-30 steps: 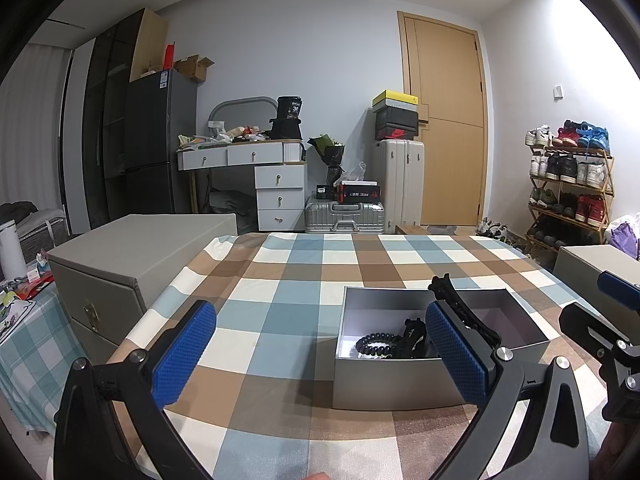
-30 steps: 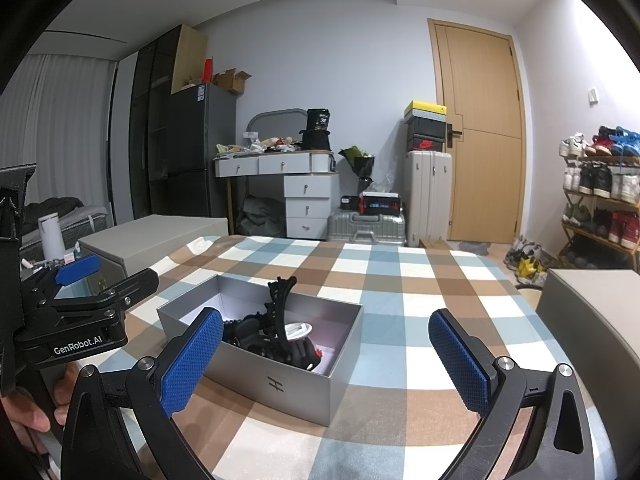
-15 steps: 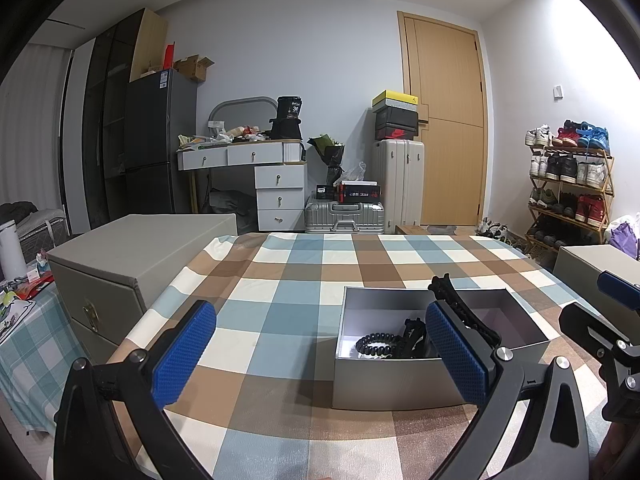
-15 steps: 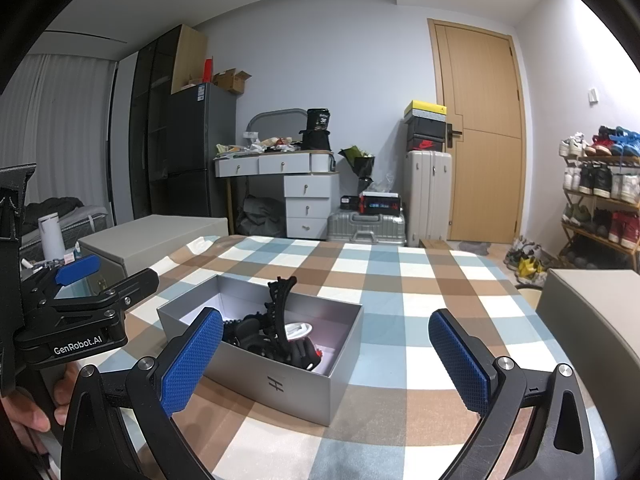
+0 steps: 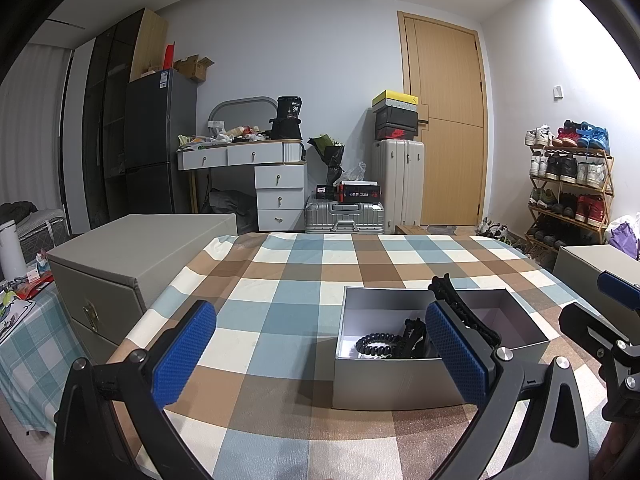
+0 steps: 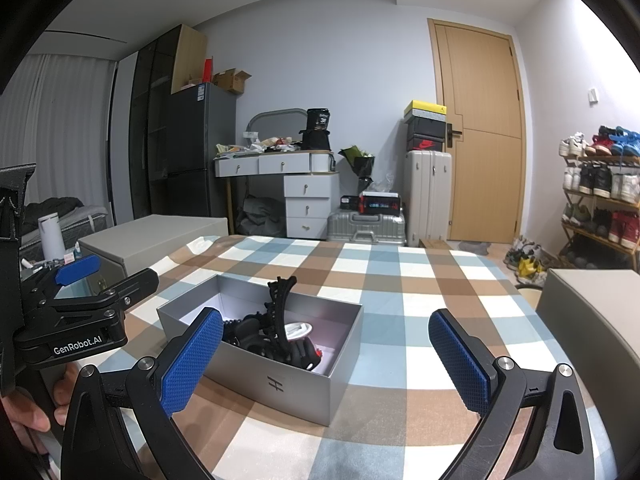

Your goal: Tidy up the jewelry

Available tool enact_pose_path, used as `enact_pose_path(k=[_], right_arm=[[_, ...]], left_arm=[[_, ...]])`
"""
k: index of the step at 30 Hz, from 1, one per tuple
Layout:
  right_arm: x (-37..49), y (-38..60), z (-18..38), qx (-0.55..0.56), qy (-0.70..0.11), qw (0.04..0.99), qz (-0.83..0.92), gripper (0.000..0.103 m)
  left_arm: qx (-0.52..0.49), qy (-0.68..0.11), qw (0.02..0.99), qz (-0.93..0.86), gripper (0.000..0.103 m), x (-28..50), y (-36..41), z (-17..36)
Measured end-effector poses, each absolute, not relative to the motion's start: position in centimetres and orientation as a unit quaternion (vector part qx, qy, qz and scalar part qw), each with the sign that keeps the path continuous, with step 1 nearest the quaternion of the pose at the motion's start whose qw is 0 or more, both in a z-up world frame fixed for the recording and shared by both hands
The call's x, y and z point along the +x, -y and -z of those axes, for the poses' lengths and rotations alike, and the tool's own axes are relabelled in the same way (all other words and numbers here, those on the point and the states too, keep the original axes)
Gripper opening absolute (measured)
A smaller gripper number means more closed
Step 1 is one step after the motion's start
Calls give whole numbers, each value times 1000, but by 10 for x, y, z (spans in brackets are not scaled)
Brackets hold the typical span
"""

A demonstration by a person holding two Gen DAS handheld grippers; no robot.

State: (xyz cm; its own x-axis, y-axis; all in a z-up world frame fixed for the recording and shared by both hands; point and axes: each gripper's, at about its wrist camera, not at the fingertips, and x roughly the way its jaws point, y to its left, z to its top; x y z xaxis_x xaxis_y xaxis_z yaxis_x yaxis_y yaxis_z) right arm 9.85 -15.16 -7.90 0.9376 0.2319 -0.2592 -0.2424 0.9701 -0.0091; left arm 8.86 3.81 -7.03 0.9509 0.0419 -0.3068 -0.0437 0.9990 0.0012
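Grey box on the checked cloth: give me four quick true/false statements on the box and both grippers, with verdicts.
1. The grey box has its lid on. False: it is open on top.
2. A black claw clip sticks up above the box rim. True.
3. The right gripper is shut on the black bead bracelet. False: it is open and empty; the bracelet lies in the box.
4. The left gripper is open and holds nothing. True.

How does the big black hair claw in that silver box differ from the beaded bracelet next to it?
The hair claw stands tilted, its toothed tip rising above the silver box rim; the beaded bracelet lies flat on the box floor. The claw is long and toothed; the bracelet is a small ring of round beads. Both are black.
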Motion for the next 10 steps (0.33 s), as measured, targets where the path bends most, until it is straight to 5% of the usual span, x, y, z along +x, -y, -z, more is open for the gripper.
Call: enact_pose_path(k=[10], right_arm=[[99,152,79,-20,-129,984,-120,103]], left_arm=[[-3,-155,988,-20,102,90,-35,70]])
